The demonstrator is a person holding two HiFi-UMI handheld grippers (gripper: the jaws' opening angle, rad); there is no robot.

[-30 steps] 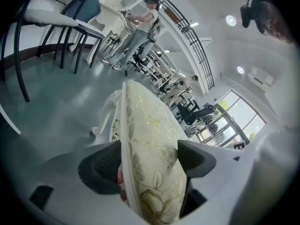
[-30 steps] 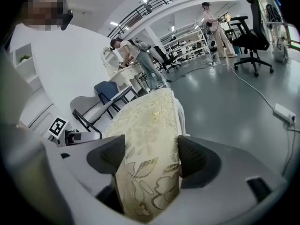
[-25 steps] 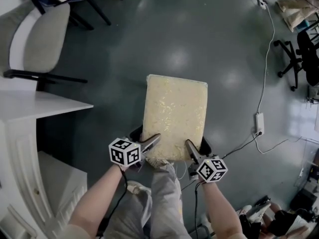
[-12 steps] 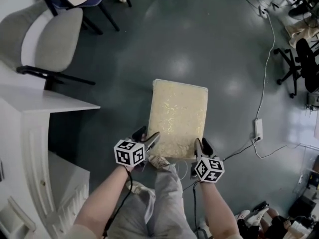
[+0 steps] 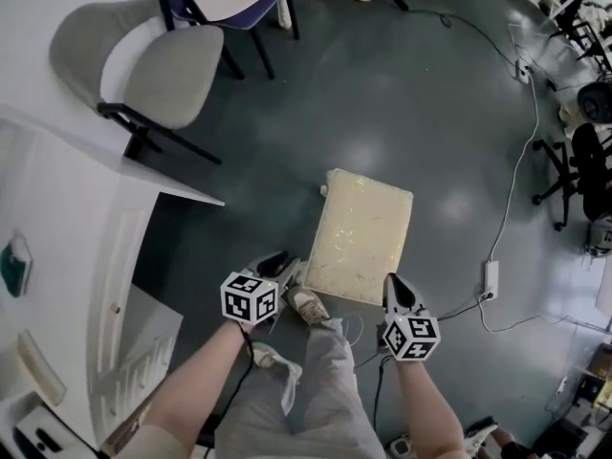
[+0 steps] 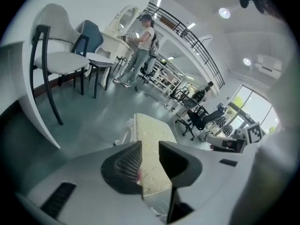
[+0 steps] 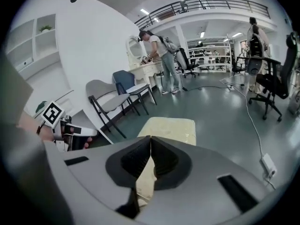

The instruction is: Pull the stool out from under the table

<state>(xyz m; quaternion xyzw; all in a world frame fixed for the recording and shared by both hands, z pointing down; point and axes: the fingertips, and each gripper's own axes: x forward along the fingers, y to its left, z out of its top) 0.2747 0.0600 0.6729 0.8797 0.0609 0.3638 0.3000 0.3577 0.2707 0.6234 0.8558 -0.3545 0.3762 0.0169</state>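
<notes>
The left gripper (image 5: 279, 264) and right gripper (image 5: 395, 287) have lifted off the stool (image 5: 363, 247). The left, just closing, is barely open and empty; the right is closed.

The stool (image 5: 363, 247) is a low rectangular one with a padded, pale cream-yellow top flecked with a faint lighter pattern (its legs are hidden beneath the seat in the head view). It stands upright on the grey-green floor (image 5: 421, 113), its long sides running away from the person and slanting a little to the right. It sits wholly clear of the white worktop (image 5: 67, 189), whose corner lies to its left with a strip of bare floor between them.
</notes>
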